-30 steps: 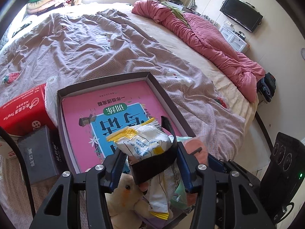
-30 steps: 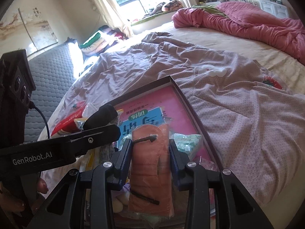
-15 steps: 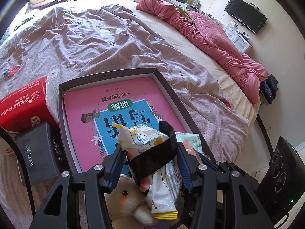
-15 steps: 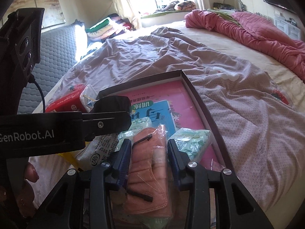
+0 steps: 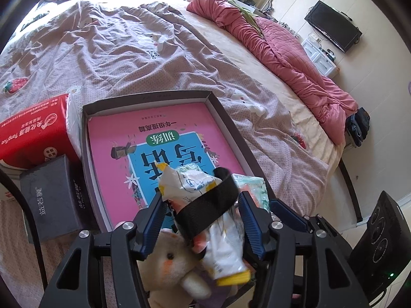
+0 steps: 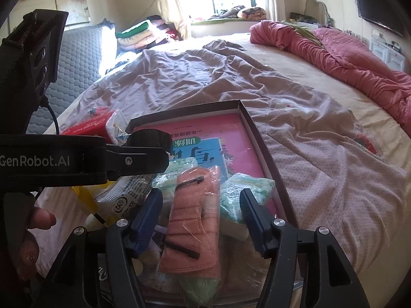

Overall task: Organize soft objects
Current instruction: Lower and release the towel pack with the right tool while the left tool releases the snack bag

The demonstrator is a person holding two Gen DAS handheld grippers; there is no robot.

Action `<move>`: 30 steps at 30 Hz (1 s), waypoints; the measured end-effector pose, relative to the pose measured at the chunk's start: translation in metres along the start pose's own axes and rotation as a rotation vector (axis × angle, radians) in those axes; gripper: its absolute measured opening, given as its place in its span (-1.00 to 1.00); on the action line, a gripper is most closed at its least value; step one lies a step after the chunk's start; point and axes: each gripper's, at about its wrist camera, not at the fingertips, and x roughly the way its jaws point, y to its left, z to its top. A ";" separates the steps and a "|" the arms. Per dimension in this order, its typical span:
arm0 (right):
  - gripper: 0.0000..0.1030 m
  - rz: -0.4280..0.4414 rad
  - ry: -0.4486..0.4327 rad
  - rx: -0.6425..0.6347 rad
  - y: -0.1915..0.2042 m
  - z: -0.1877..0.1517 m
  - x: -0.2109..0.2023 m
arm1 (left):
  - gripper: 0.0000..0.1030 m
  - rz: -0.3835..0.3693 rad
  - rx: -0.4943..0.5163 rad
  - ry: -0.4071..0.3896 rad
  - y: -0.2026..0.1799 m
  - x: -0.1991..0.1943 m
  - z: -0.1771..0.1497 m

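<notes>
Tissue pack (image 5: 30, 131) in red wrapping and a dark box (image 5: 55, 200) are seen at the far left on the bed (image 5: 123, 51), just beside the shallow dark tray (image 5: 231, 133) in which a pink workbook (image 5: 164, 138) lies flat. Over the tray's near end the left hand-held gripper (image 5: 203, 215) is held, its jaws having just been opening a little; a white and yellow snack packet (image 5: 203, 192) with a black band (image 5: 208, 208) across it sits between them, but whether the pads press on it cannot be told. A plush toy (image 5: 169, 259) is seen below it. Further right, the right hand-held gripper (image 6: 201, 218) stands apart, its jaws having just been opening, and the orange wrapped mask pack (image 6: 192, 215) lies loose between the pads, touched by neither, on top of the heap. A pale green packet (image 6: 246, 190) rests just beside it against the tray's right wall. The mask pack is judged likely to slide off the uneven heap, its film being slick. The snack packet could be dragged along by the band if the left gripper is withdrawn carelessly, and the heap toppled over the tray's near edge.
</notes>
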 end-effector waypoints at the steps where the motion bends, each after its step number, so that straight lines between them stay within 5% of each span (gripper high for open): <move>1: 0.27 -0.011 0.001 0.000 -0.002 0.000 -0.002 | 0.16 0.002 -0.001 -0.005 0.000 -0.002 0.000; 11: 0.35 -0.067 -0.022 0.083 -0.026 0.000 -0.025 | 0.19 0.003 0.015 -0.034 -0.005 -0.020 -0.003; 30: 0.45 -0.088 -0.079 0.066 -0.007 0.008 -0.062 | 0.41 0.106 0.065 -0.113 -0.006 -0.066 -0.033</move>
